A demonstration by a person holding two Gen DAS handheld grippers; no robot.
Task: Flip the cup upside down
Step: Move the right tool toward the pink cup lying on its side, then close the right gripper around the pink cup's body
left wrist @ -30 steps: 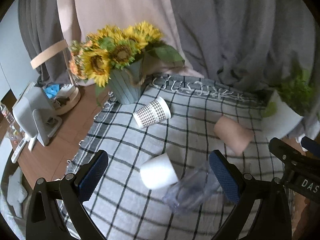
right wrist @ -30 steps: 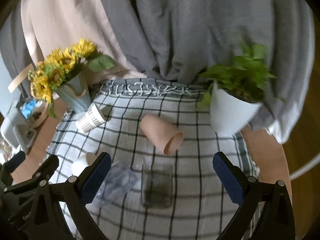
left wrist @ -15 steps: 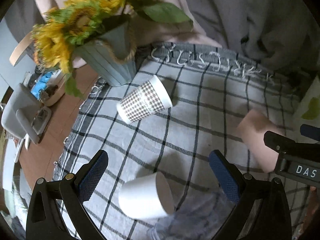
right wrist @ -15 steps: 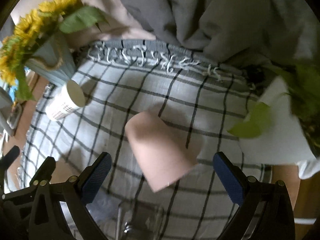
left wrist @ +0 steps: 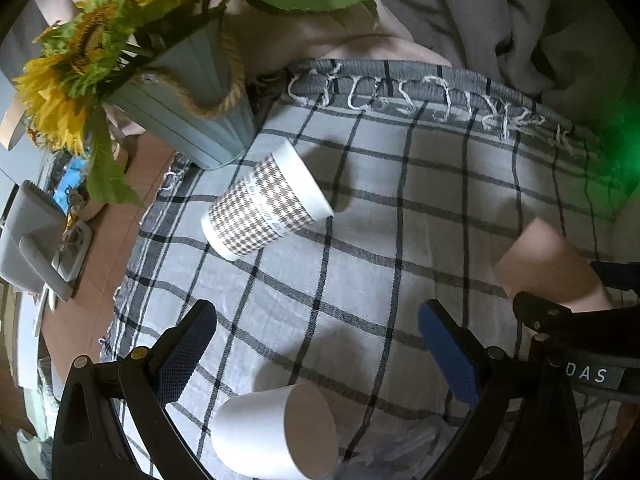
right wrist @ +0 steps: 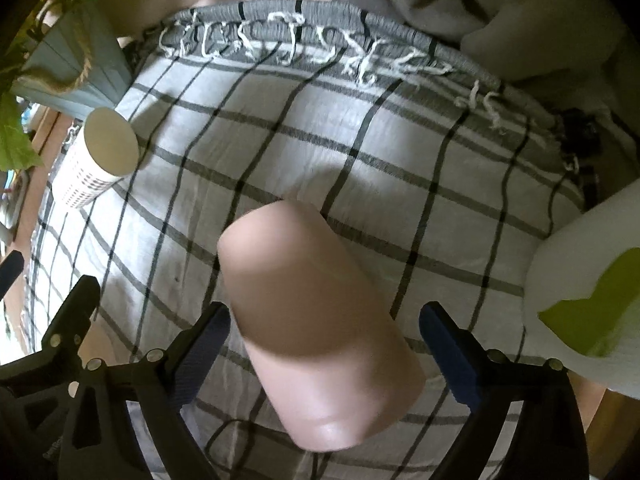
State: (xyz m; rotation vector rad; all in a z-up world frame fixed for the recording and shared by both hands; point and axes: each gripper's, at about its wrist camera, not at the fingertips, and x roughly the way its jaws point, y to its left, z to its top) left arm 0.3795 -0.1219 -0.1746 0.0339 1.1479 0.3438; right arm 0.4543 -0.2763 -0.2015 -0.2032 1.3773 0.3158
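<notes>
A pink cup [right wrist: 316, 332] lies on its side on the checked cloth [right wrist: 400, 148], its mouth toward the camera. My right gripper [right wrist: 324, 344] is open and its fingers stand on either side of the cup. The cup also shows at the right of the left wrist view [left wrist: 548, 268]. A houndstooth paper cup [left wrist: 262, 208] lies on its side further back; it also shows in the right wrist view [right wrist: 96, 160]. A plain white paper cup [left wrist: 272, 436] lies on its side just below my open left gripper [left wrist: 316, 354].
A blue-grey pot of sunflowers [left wrist: 188, 116] stands at the cloth's back left corner. A white plant pot [right wrist: 592, 292] stands at the right. A crumpled clear plastic cup [left wrist: 408, 448] lies near the white cup. Grey curtains hang behind. Grey devices [left wrist: 32, 236] sit on the wooden table at the left.
Both grippers have moved forward and lower toward the cloth. The pink cup now lies between the right fingers, and the white cup has slid below the left gripper.
</notes>
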